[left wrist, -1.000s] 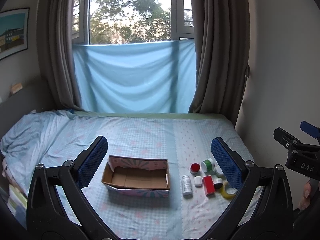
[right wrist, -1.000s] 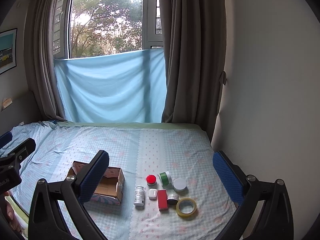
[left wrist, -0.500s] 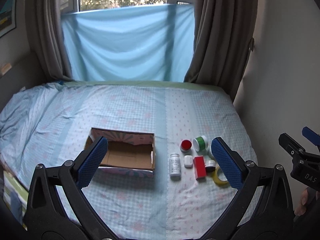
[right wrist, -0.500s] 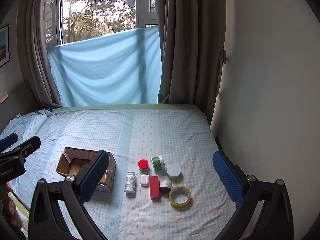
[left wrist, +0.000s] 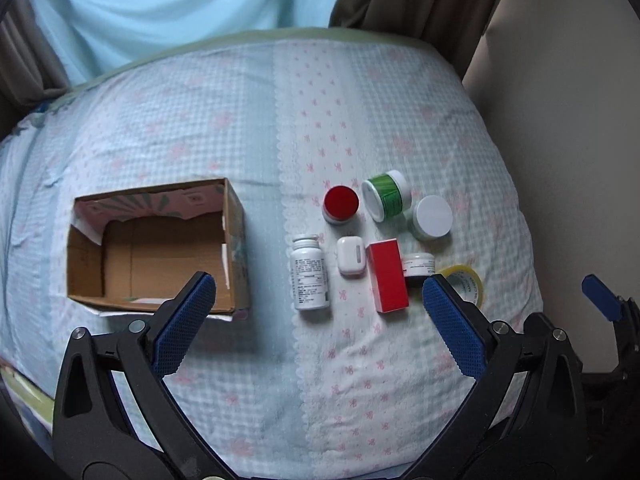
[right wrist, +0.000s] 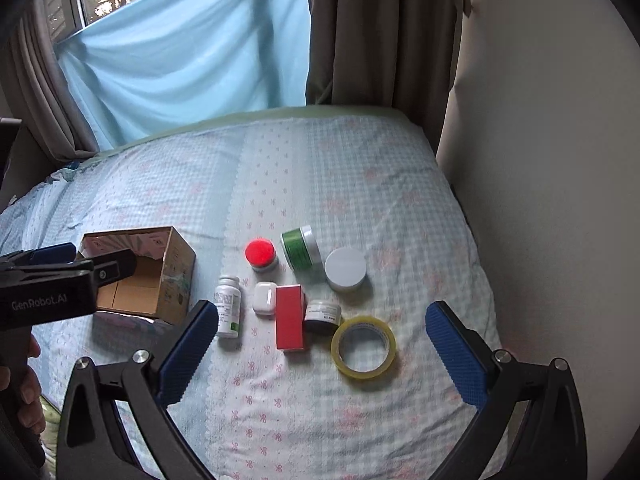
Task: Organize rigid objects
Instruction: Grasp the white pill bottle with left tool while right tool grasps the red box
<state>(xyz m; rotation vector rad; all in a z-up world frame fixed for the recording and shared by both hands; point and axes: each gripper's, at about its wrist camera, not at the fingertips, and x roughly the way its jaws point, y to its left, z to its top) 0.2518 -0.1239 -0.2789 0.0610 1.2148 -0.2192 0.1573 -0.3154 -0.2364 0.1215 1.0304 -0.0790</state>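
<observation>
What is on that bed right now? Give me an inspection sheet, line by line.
Surface: bed with a light blue patterned sheet.
Job's things: open cardboard box, empty; beside it white bottle lying flat, red box, white case, red-lidded jar, green jar on its side, white-lidded jar, small jar, tape roll.
Clutter: nothing seen.
Grippers: left gripper and right gripper both open, above the sheet, holding nothing.
Cables: nothing seen.
Surroundings: curtains, blue cloth, wall.
</observation>
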